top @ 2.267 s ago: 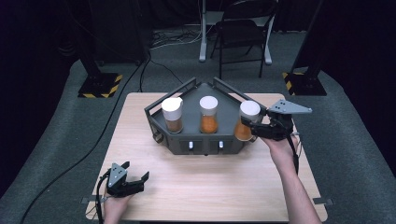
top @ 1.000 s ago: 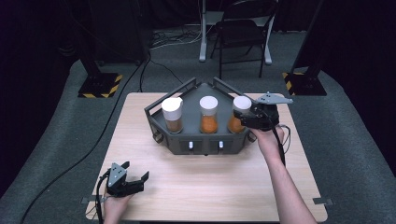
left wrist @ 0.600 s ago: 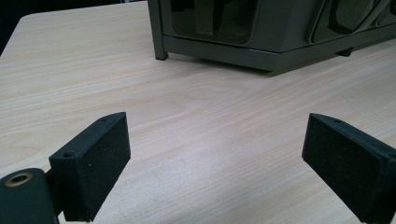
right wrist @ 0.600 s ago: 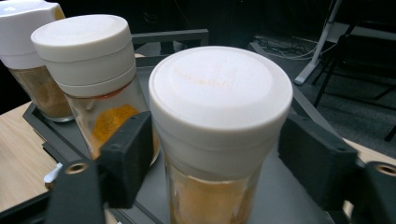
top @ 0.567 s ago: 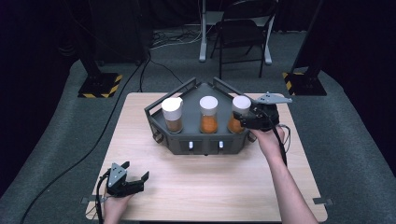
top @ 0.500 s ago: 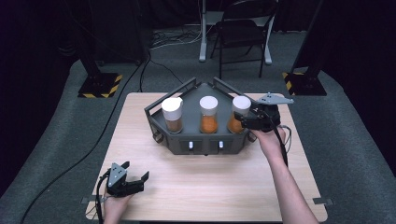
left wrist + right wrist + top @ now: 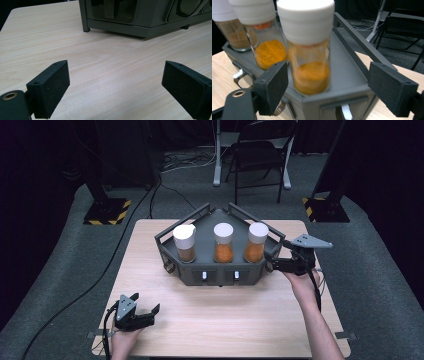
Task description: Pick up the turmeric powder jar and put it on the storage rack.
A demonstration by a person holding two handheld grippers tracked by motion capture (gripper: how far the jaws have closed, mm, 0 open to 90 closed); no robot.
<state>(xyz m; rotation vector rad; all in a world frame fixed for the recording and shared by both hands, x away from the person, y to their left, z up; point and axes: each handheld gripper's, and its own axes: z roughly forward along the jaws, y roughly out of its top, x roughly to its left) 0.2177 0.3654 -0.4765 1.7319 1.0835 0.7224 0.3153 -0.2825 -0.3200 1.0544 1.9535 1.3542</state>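
Observation:
A grey rack (image 7: 220, 276) stands at the middle of the wooden table (image 7: 225, 325) and holds three white-capped jars. The left jar (image 7: 184, 243) has brown powder; the middle jar (image 7: 223, 243) and the right jar (image 7: 257, 243) have orange powder. My right gripper (image 7: 271, 265) sits just right of the rack's front right corner. Its jaws have just been opening and stand wide, apart from the right jar (image 7: 309, 62), which stands upright in the rack (image 7: 352, 75) ahead of them. My left gripper (image 7: 144, 304) rests open near the table's front left, nothing between its pads (image 7: 50, 87).
The rack's front wall carries small latches (image 7: 204, 276). Beyond the table are a folding chair (image 7: 260, 155), two stand bases with yellow-black stripes (image 7: 107, 211), and a cable (image 7: 115, 255) across the grey floor. Bare tabletop lies in front of the rack.
The right gripper let go of the right jar and drew back toward the table's right side, a little lower. The jar stays upright in the rack. The left gripper has not moved.

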